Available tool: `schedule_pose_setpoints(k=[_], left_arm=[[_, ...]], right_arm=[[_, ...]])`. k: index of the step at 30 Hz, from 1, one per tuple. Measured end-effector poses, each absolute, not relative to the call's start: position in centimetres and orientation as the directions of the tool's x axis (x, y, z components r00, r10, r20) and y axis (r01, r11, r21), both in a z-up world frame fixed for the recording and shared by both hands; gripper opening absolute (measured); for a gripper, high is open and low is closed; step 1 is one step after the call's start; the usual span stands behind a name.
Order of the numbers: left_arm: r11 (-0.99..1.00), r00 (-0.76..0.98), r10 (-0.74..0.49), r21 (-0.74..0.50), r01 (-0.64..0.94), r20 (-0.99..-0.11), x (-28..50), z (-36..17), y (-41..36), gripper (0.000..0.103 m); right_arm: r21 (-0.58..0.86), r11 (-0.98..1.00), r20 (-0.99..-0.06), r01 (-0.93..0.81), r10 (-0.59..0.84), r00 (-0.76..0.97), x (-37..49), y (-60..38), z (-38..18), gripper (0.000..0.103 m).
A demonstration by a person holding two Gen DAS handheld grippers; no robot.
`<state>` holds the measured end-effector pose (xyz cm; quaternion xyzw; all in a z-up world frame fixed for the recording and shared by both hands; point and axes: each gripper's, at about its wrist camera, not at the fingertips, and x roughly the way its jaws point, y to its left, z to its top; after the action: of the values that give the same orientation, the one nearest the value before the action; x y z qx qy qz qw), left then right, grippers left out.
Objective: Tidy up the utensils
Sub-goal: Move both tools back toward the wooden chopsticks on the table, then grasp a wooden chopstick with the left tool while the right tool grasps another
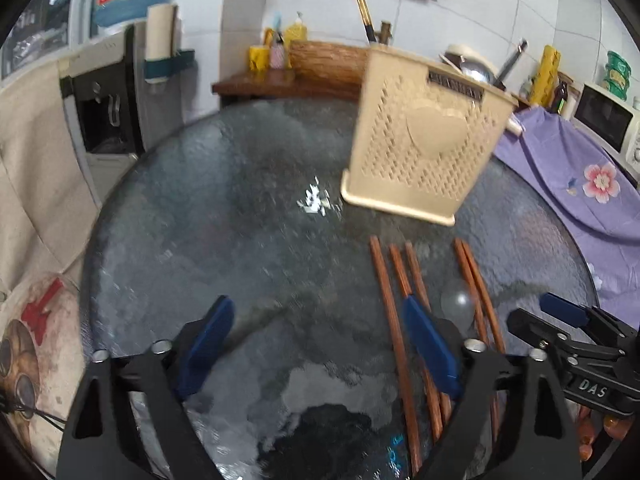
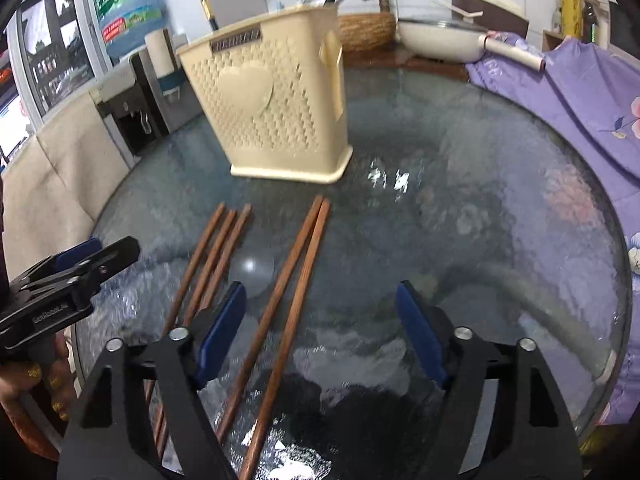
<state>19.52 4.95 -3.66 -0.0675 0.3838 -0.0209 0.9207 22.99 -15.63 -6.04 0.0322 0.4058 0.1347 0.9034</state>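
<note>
Several brown wooden chopsticks (image 1: 390,312) (image 2: 298,272) lie side by side on a round glass table (image 1: 240,220) (image 2: 480,200), in front of a beige perforated utensil holder (image 1: 424,140) (image 2: 272,108) that stands upright. My left gripper (image 1: 320,340) is open and empty, just left of the chopsticks; its right finger (image 1: 430,346) is over them. My right gripper (image 2: 320,332) is open and empty above the right-hand pair of chopsticks. Each gripper also shows in the other's view, the right one (image 1: 576,344) and the left one (image 2: 72,276).
A purple flowered cloth (image 1: 580,184) (image 2: 580,100) covers the right side. A water dispenser (image 1: 108,112) (image 2: 136,92) stands at the left behind the table. A white pan (image 2: 440,40) and a wooden shelf (image 1: 280,76) sit behind the holder. A microwave (image 1: 608,120) is at far right.
</note>
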Motion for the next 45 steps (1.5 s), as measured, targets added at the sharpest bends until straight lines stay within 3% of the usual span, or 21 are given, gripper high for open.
schedule_pose_setpoints(k=[3, 12, 29, 38, 45], left_arm=[[0.987, 0.678, -0.123, -0.160, 0.008, -0.725, 19.6, -4.4, 4.5, 0.065], [0.985, 0.648, -0.161, -0.162, 0.058, -0.744, 19.6, -4.9, 3.1, 0.055], [0.994, 0.617, -0.107, -0.069, 0.086, -0.780, 21.4, -5.6, 0.4, 0.035], [0.995, 0.598, -0.084, -0.030, 0.100, -0.797, 24.0, -5.6, -0.2, 0.031], [0.995, 0.593, -0.078, -0.022, 0.101, -0.801, 25.2, -5.7, -0.4, 0.024]], right_arm=[[0.150, 0.963, -0.744, -0.223, 0.258, 0.617, 23.1, -15.0, -6.6, 0.058], [0.134, 0.968, -0.769, -0.213, 0.237, 0.594, 23.5, -14.7, -6.9, 0.043], [0.070, 0.976, -0.804, -0.204, 0.176, 0.568, 25.4, -13.1, -6.8, 0.025], [0.050, 0.978, -0.812, -0.201, 0.157, 0.562, 27.8, -12.2, -6.7, 0.020], [0.059, 0.980, -0.819, -0.191, 0.157, 0.552, 29.5, -12.2, -6.7, 0.010]])
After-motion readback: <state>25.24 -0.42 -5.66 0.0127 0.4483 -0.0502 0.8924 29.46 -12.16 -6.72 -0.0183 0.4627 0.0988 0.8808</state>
